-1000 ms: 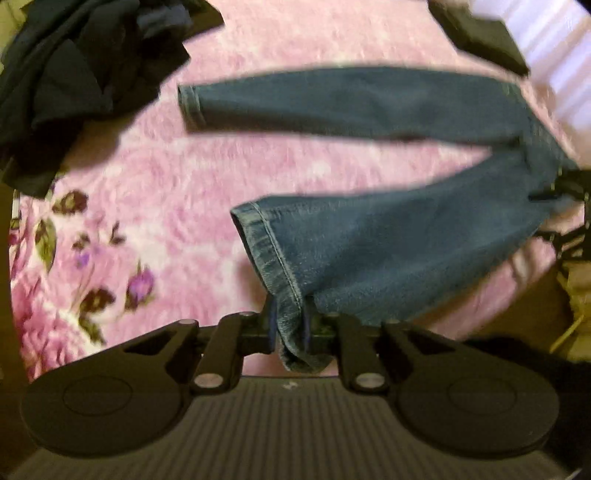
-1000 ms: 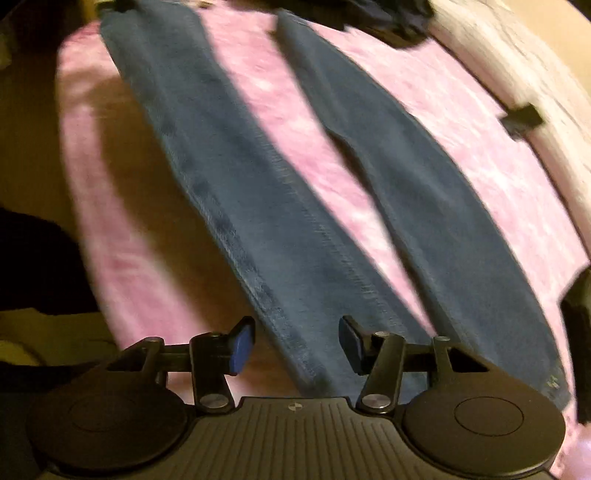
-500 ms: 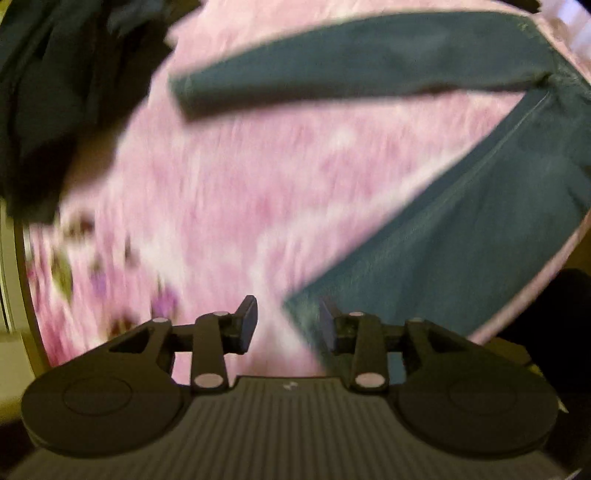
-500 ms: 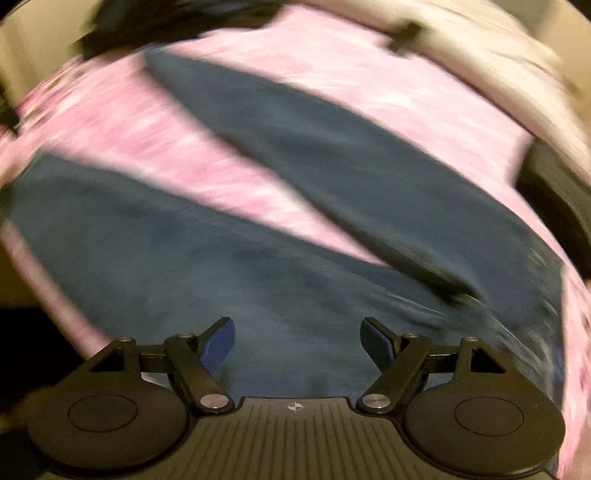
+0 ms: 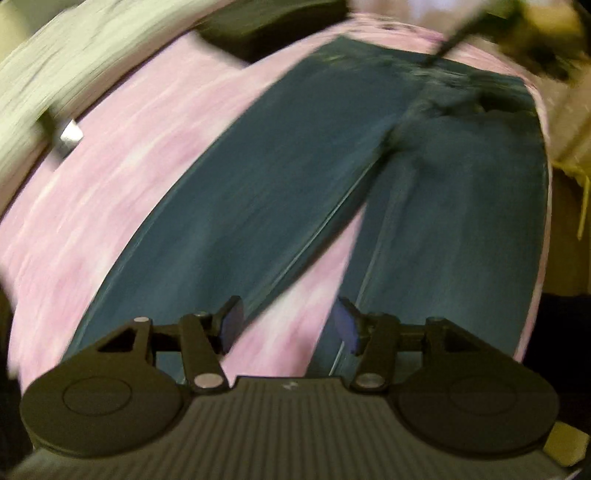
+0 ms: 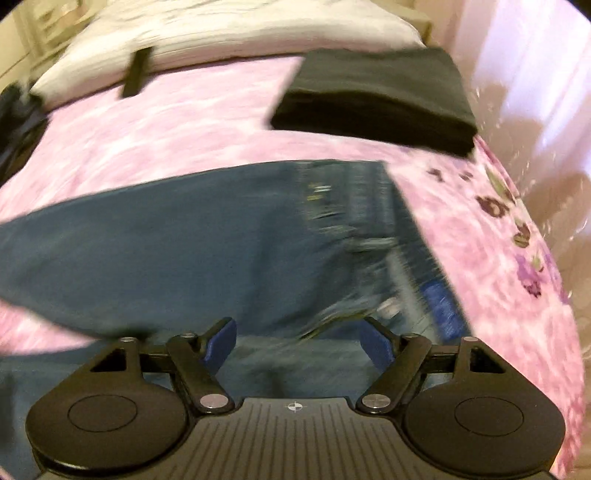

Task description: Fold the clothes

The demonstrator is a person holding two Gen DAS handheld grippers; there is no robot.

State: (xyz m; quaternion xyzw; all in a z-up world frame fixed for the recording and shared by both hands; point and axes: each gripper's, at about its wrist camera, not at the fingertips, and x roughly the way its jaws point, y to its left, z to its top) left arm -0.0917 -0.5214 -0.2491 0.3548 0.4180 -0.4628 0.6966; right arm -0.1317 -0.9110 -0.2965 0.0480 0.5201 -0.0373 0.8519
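Observation:
A pair of blue jeans point(image 5: 436, 206) lies spread flat on the pink bedspread point(image 5: 122, 177), legs apart in a V, waist at the far end. My left gripper point(image 5: 288, 326) is open and empty, above the gap between the two legs. In the right wrist view the jeans point(image 6: 177, 258) run leftward from the waistband point(image 6: 373, 221). My right gripper point(image 6: 297, 339) is open and empty, just above the denim near the waist.
A folded black garment point(image 6: 376, 96) lies on the bed beyond the waistband; it also shows in the left wrist view point(image 5: 269, 26). A white pillow point(image 6: 229, 33) lies along the head of the bed. A dark clothes pile point(image 6: 14, 122) sits at the left. The bed edge point(image 6: 546, 295) drops off at right.
My left gripper let go of the leg hem, opened wide and swung to look up the legs. My right gripper opened wider and moved to the waist.

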